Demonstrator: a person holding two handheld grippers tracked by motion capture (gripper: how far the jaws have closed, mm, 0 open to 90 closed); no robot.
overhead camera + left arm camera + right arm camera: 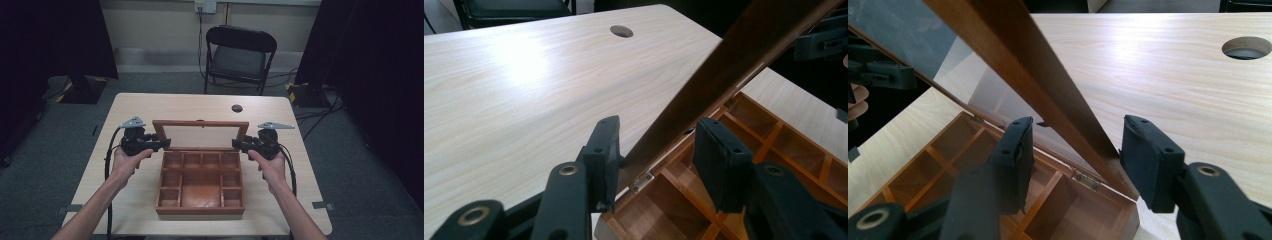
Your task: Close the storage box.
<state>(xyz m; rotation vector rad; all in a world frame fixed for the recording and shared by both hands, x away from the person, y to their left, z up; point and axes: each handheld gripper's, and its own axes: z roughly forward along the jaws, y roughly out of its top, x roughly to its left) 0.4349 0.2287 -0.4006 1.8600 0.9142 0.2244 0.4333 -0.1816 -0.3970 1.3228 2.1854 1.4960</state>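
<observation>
High view: wooden box [200, 185] sat mid-table, its glazed lid [201, 135] upright at 12 o'clock. My left gripper [161, 144] and right gripper [238, 144] straddled the lid's side rails, jaws wide, unclamped. Glass looked fragile; I judged the stiff frame the safest hold.
</observation>
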